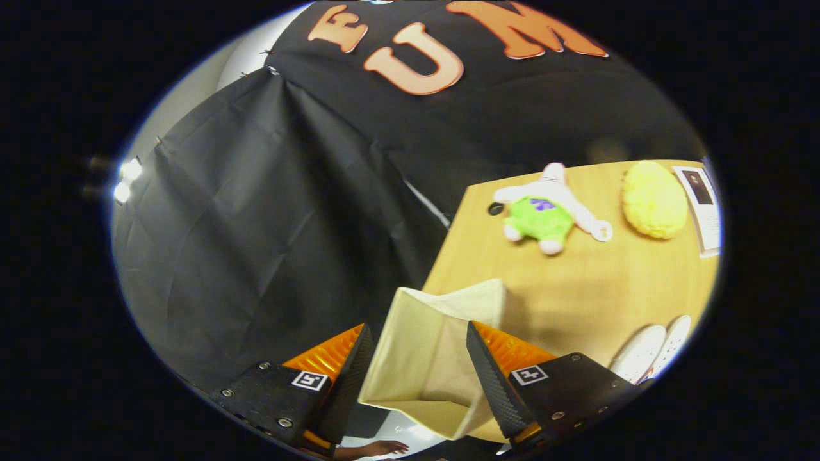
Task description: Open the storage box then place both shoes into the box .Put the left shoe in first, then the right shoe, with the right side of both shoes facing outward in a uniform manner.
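A cream fabric storage box (426, 346) stands at the near corner of the wooden table (596, 288), and I look into its open inside. My gripper (418, 326) hangs over it with the fingers wide apart, one on each side of the box. The gripper is open and neither finger clearly presses on the fabric. A pair of white shoes (650, 352) lies side by side on the table, off to the right of the right finger.
Beyond the box lie a white and green plush toy (544, 214), a yellow fluffy thing (653, 198) and a white card (701, 205) at the far end. Black cloth walls the booth behind and left of the table. A person's hand (378, 448) shows below the fingers.
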